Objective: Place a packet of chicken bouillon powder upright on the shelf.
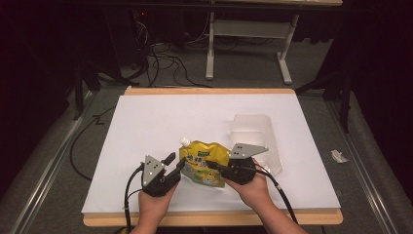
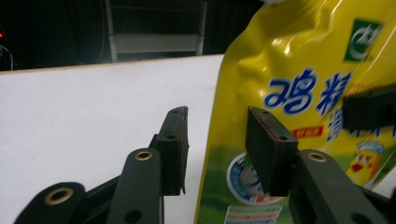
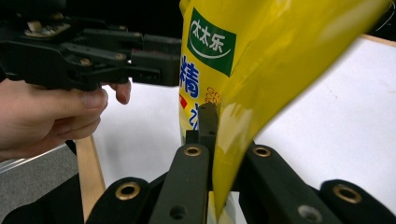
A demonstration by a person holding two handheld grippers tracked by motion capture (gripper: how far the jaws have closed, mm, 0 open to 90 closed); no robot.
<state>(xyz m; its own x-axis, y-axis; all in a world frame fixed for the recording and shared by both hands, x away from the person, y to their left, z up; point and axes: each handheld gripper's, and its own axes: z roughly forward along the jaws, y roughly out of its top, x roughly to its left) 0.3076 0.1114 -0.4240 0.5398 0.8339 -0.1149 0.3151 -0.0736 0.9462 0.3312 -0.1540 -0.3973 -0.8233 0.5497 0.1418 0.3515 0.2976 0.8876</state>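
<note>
High view: a yellow spouted pouch sits in the lower centre of the frame, over the white sheet covering the wooden table, white cap pointing to the upper left. The right gripper, lower centre-right, is clamped on the pouch's right edge; in the right gripper view both jaws are pressed onto the yellow film, which rises between them toward the top of the frame. The left gripper, lower centre-left, has its jaws spread; in the left gripper view the pouch's left edge stands in the gap, just at the right-hand jaw, contact not certain. The left gripper also appears at the upper left of the right gripper view, with the hand holding it. A clear plastic container lies on the sheet just right of centre, behind the right gripper.
</note>
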